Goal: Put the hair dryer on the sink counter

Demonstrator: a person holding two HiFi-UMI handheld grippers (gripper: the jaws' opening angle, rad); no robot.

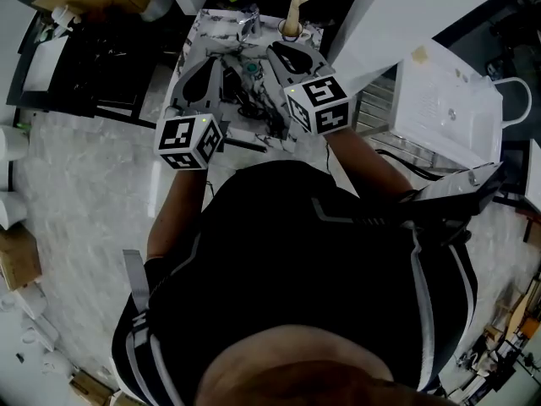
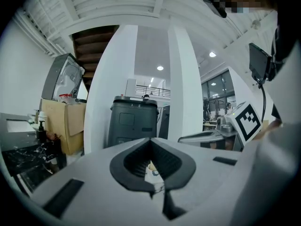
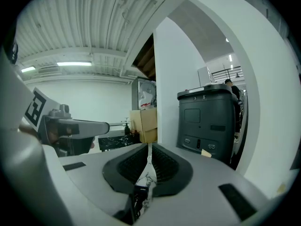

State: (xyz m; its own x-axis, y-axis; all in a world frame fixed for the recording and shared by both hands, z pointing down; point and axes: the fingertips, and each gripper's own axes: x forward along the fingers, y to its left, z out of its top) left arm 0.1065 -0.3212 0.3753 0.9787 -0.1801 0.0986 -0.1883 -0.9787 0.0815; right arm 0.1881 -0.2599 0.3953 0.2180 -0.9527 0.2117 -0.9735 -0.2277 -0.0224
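The left gripper point(image 2: 150, 140) and right gripper point(image 3: 149, 147) both have fingers clenched on nothing, and the hair dryer point(image 1: 245, 100) seems to lie on the worktop point(image 1: 196, 32) between them, so a bump could knock it off.

sink counter point(image 1: 199, 29): white-black marble | left claw point(image 2: 151, 142): grey, black pads | bin point(image 2: 134, 119): dark grey | box point(image 2: 70, 126): tan

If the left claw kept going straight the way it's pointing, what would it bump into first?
Most likely the dark grey bin, straight beyond the tips of the left claw, between two white pillars. Nothing nearer shows in that line, though its distance is hard to judge.
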